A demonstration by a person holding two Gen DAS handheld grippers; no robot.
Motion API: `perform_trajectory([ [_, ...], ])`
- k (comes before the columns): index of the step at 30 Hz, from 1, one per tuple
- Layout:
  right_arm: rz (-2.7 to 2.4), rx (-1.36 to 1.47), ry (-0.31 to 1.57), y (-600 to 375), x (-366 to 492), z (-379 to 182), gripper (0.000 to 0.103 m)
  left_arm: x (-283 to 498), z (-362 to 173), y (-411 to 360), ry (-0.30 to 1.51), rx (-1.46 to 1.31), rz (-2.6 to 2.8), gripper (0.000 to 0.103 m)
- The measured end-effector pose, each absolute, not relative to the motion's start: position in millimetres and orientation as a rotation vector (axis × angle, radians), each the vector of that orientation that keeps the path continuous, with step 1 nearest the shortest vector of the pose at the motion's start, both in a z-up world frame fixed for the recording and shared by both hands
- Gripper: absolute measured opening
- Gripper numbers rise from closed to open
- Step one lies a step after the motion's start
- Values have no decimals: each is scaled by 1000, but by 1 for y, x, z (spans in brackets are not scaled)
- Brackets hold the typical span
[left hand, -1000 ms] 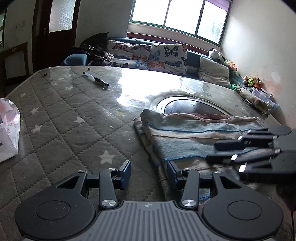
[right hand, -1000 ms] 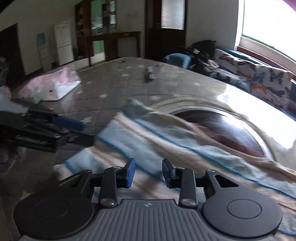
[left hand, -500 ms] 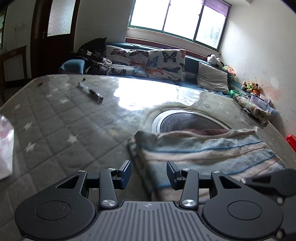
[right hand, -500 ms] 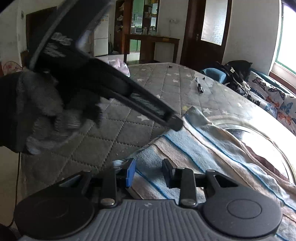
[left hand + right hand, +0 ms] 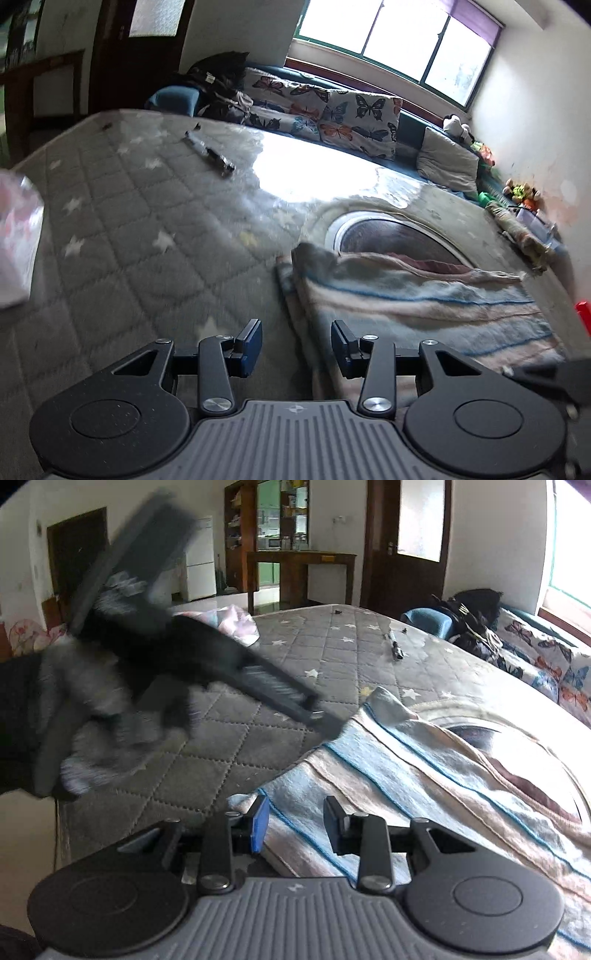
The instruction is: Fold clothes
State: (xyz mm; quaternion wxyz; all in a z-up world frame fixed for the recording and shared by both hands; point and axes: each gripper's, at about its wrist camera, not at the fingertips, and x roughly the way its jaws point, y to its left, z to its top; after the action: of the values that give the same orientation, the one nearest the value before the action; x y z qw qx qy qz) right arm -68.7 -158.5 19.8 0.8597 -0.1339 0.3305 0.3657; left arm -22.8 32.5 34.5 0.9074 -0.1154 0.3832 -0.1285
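A folded striped garment [image 5: 413,299], in pale blue, beige and pink, lies on the grey quilted mattress [image 5: 129,240]. My left gripper [image 5: 295,347] hovers open over the garment's left edge, with nothing between its pads. The right wrist view shows the same garment [image 5: 424,768] under my right gripper [image 5: 295,825], which is open just above the cloth's near corner. In that view the left gripper [image 5: 325,722] appears as a blurred black tool in a gloved hand [image 5: 92,723], its tip by the garment's far left edge. Part of the right gripper's black body shows at the lower right of the left wrist view.
A dark pen [image 5: 210,155] lies far back on the mattress. A pale plastic bag [image 5: 18,236] sits at its left edge. A dark round plate [image 5: 388,236] lies partly under the garment. A sofa with butterfly cushions [image 5: 332,107] runs behind; something red [image 5: 583,314] is at the right.
The right gripper has left the garment's right side and dropped to the left view's lower right corner. In the right view, the left gripper and gloved hand now loom large at upper left.
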Motion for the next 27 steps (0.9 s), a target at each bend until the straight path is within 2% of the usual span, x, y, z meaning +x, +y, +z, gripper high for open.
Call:
perform_trajectory([
  [13,650,-172,713,-200,-50,34,32,-42,27,25,849,-349,-290,43],
  [17,624,-103,733,-213,-43,37,32,-41,26,25,861,-375,-306,14],
  [20,623,-47,746,-219,-38,41,32,-47,34,23,827,-380,-321,8],
  [27,669,87,793,-222,-12,59,33,-59,57,3,741,-360,-377,7],
])
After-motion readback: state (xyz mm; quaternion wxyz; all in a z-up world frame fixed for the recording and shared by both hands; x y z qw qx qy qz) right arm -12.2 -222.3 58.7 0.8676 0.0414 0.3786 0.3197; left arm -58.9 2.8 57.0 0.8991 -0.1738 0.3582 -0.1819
